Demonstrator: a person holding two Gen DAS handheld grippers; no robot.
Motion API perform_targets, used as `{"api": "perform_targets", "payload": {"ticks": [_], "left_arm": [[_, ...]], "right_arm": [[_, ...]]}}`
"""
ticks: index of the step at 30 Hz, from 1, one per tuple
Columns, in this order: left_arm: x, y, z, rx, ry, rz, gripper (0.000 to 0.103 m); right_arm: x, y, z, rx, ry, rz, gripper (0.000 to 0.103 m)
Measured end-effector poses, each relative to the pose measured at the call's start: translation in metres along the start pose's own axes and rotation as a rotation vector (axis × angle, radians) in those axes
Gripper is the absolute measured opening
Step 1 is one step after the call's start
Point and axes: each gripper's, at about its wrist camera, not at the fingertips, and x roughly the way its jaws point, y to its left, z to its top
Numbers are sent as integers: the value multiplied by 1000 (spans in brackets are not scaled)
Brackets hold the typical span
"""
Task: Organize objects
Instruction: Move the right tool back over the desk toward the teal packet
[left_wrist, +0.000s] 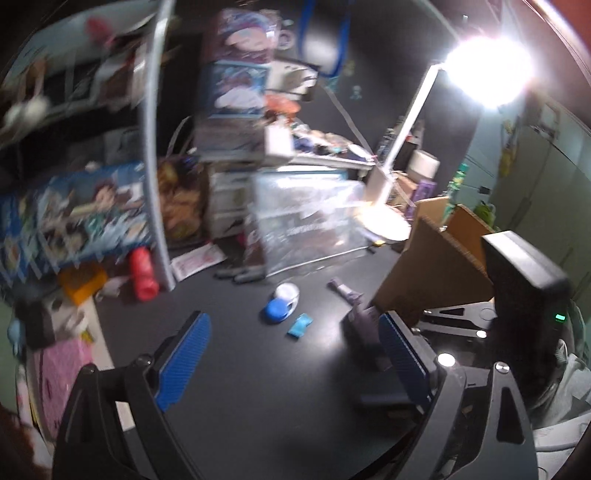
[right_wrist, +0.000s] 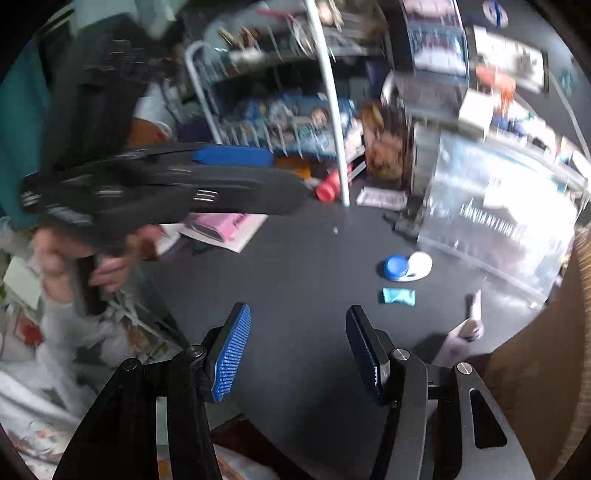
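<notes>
Both grippers hang over a dark tabletop (left_wrist: 229, 369), pics smeared w/ motion blur. Left gripper (left_wrist: 295, 354): blue-padded fingers (left_wrist: 183, 360) spread wide, nothing btwn them, only bare table. Right gripper (right_wrist: 299, 354): fingers (right_wrist: 231, 356) about half apart, also released, nothing in the gap. In the right wrist view the left gripper shows side-on at upper left, a person's hand (right_wrist: 107, 266) wrapped round its handle, pale sleeve below. Task's things lie loose on the table ahead of both tools: a small blue-and-white case (left_wrist: 281, 304), blue cap next to white cap, sits mid-table; just beside it, on the near side, a small teal wrapped packet (left_wrist: 299, 325), apart from the case, not touching as far as I can tell. To the right of those a purplish tube-like item (left_wrist: 347, 291) lies flat, pointing toward a brown cardboard box (left_wrist: 436, 266) at the table's right edge; what exactly it is, can't tell thru the blur. Behind the case stands a clear plastic box (left_wrist: 306, 218) w/ print on its front. Far back-left a red cylinder (left_wrist: 142, 273) lies beside a white shelf post (left_wrist: 157, 184), racks of boxed stuff behind. A lit desk lamp (left_wrist: 484, 66) glares at upper right in the left wrist view, its round base (left_wrist: 384, 221) on the table next to the clear box.
</notes>
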Motion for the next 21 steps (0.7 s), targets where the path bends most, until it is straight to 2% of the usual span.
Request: {"api": "perform_targets", "payload": {"ticks": [4,8,15,21], "left_arm": [[4,11,-20,-28,3,-8,91],[9,19,-32,-46,11,-27,91],[14,27,-34,-60,20,-34,91],[14,30,-33,-63,23,-35,91]], "right_arm": [[43,-23,-7,84,23,-93,50],[68,-48,-8,133,38,-189,50],[97,-65,5,103,88,-304,50],[111,-81,9,127,124,-313,45]]}}
